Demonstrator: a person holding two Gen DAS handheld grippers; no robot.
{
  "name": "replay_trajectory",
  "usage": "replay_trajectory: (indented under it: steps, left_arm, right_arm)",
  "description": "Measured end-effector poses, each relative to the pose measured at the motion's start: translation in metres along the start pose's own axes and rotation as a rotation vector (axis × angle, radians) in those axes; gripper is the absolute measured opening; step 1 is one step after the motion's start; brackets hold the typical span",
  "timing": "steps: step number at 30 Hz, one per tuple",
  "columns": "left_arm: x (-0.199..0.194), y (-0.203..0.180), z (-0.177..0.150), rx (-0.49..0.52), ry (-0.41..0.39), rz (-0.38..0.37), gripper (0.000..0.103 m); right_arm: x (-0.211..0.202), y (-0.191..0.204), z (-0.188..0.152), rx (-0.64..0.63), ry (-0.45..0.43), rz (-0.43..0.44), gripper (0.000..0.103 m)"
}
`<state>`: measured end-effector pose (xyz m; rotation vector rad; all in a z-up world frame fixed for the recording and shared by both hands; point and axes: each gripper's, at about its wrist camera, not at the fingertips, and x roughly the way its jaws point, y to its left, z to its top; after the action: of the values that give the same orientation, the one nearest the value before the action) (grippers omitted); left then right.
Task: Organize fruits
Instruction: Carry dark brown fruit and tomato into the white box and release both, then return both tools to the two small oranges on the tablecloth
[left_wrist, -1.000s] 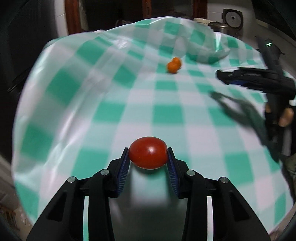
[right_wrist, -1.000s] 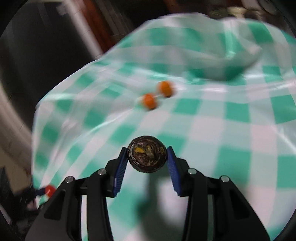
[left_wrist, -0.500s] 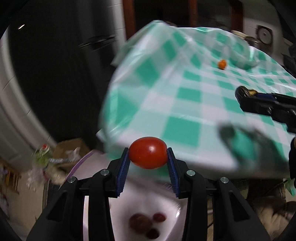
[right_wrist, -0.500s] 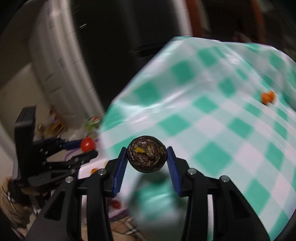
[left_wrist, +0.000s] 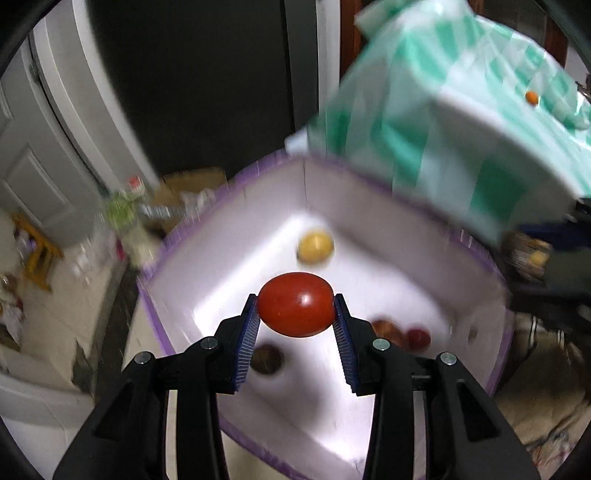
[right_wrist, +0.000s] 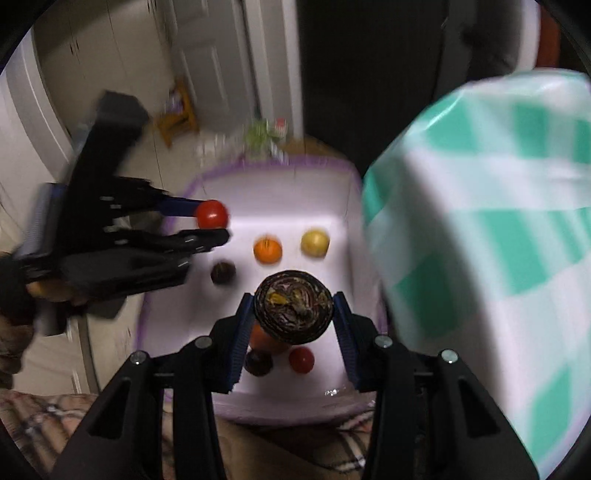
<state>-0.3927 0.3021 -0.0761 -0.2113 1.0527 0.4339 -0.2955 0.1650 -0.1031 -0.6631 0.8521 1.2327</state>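
Observation:
My left gripper (left_wrist: 295, 317) is shut on a red tomato (left_wrist: 294, 309) and holds it above a white foam box with a purple rim (left_wrist: 369, 206). The same gripper (right_wrist: 212, 221) and tomato (right_wrist: 211, 214) show in the right wrist view over the box's left side. My right gripper (right_wrist: 293, 314) is shut on a dark brown, wrinkled round fruit (right_wrist: 293, 306) above the box (right_wrist: 343, 229). Inside the box lie a yellow fruit (right_wrist: 314, 242), an orange fruit (right_wrist: 267, 250), dark fruits (right_wrist: 222, 273) and a small red fruit (right_wrist: 301, 360).
The table with the green-and-white checked cloth (right_wrist: 498, 229) stands right of the box, its edge overhanging it (left_wrist: 461, 129). A small orange fruit (left_wrist: 531, 97) lies on it. Clutter and a small stool (left_wrist: 37, 254) sit on the floor to the left.
Both grippers swung left off the tabletop with their fruits and now hang over the foam box beside the table. Their grips have not changed.

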Motion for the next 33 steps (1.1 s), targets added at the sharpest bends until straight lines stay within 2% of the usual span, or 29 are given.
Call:
replay_trajectory:
  steps: [4, 10, 14, 17, 20, 26, 27, 29, 30, 32, 33]
  left_arm:
    - [0.024, -0.011, -0.023, 0.035, 0.103, -0.017, 0.038]
    - [0.057, -0.012, -0.046, -0.029, 0.245, -0.092, 0.038]
    - [0.067, -0.024, -0.056, 0.001, 0.267, -0.062, 0.038]
    - [0.077, -0.035, -0.057, 0.009, 0.310, -0.110, 0.038]
    - [0.078, -0.049, -0.058, 0.086, 0.315, -0.066, 0.038]
    - [0.090, -0.065, -0.062, 0.178, 0.399, -0.022, 0.039]
    - [0.091, -0.068, -0.063, 0.191, 0.408, -0.009, 0.039]
    - [0.093, -0.070, -0.063, 0.200, 0.416, 0.005, 0.040]
    - [0.092, -0.070, -0.064, 0.201, 0.419, 0.009, 0.041]
    - [0.089, -0.070, -0.063, 0.190, 0.401, 0.004, 0.059]
    - [0.078, -0.070, -0.060, 0.182, 0.345, -0.008, 0.078]
  right_arm:
    - [0.057, -0.002, 0.016, 0.023, 0.143, 0.002, 0.043]
    - [0.128, -0.014, 0.032, 0.087, 0.323, 0.001, 0.043]
    - [0.173, -0.028, 0.040, 0.133, 0.428, -0.013, 0.043]
    - [0.192, -0.022, 0.046, 0.102, 0.462, -0.030, 0.043]
    - [0.206, -0.017, 0.047, 0.088, 0.490, -0.034, 0.044]
    - [0.213, -0.007, 0.040, 0.048, 0.500, -0.049, 0.046]
    - [0.212, -0.006, 0.039, 0.045, 0.498, -0.049, 0.049]
    - [0.207, -0.003, 0.040, 0.036, 0.478, -0.050, 0.066]
    - [0.203, 0.000, 0.041, 0.032, 0.470, -0.046, 0.068]
    - [0.185, 0.007, 0.049, 0.020, 0.439, -0.062, 0.073]
    - [0.173, 0.010, 0.056, 0.016, 0.411, -0.062, 0.074]
